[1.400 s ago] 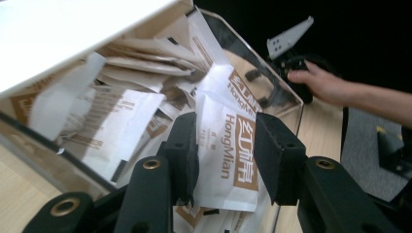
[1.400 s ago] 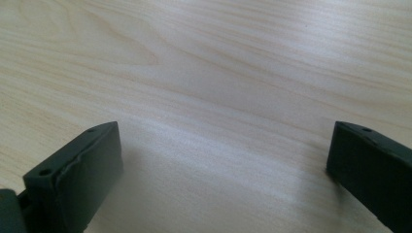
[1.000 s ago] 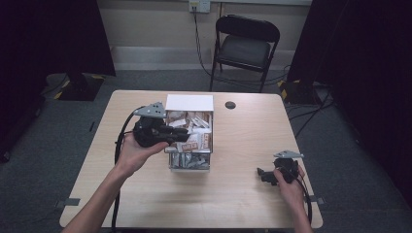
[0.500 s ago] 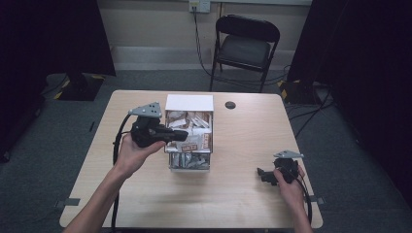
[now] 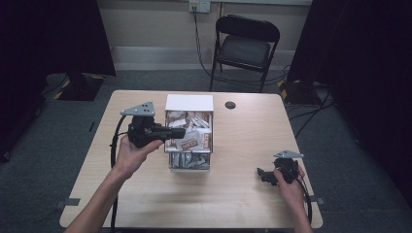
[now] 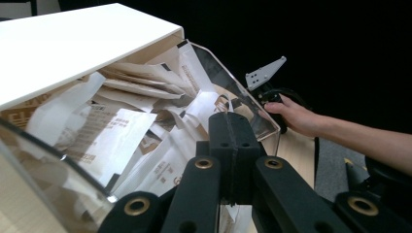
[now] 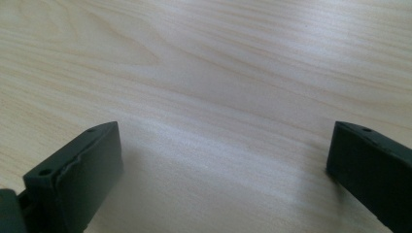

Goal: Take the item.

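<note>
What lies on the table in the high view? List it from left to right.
Left claw → clear box of paper packets → small black disc → right claw.

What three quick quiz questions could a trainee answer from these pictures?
1. True or false: the left tool has its jaws pressed together.
2. Which sits over the clear box of paper packets? A) the left tool B) the right tool
3. Fill in: the right tool's jaws stand wide ____ above the bare table.

Key: 1 true; 2 A; 3 open.
</note>
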A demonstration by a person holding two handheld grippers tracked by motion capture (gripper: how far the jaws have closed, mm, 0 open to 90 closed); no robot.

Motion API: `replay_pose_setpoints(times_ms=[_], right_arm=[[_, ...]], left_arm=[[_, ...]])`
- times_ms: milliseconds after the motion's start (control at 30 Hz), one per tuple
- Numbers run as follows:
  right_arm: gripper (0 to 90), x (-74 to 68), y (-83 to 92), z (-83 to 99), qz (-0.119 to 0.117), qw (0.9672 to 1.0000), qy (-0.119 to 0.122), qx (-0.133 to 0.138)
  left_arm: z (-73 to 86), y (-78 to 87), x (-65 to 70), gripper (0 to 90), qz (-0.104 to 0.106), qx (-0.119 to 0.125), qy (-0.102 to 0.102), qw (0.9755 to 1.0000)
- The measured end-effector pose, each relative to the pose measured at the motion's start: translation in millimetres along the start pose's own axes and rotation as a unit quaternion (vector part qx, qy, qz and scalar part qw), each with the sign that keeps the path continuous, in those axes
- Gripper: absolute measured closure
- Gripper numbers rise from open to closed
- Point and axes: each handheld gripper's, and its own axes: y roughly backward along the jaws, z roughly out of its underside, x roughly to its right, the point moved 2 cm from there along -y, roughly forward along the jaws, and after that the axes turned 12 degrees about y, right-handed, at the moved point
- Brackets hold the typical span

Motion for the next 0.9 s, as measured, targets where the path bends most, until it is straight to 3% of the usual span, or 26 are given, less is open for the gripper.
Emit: replay_pose_setpoints(times_ms=[467, 733, 900], right_arm=[[0.0, 0.0, 0.0, 0.0, 0.0, 1.0, 0.0, 0.0], [0.0, -0.1, 0.0, 0.0, 0.0, 1.0, -0.001, 0.0], [0.0, -0.1, 0.0, -0.1, 0.0, 1.0, -0.001, 0.0]], left_arm=[[-7.4, 16.0, 4.3, 90.0, -0.005, 0.034, -0.009, 0.9994], [-13.0, 22.5, 7.9, 90.0, -0.014, 0.039, -0.019, 0.999], [-17.0, 28.4, 12.6, 90.0, -0.007, 0.045, -0.025, 0.9986]])
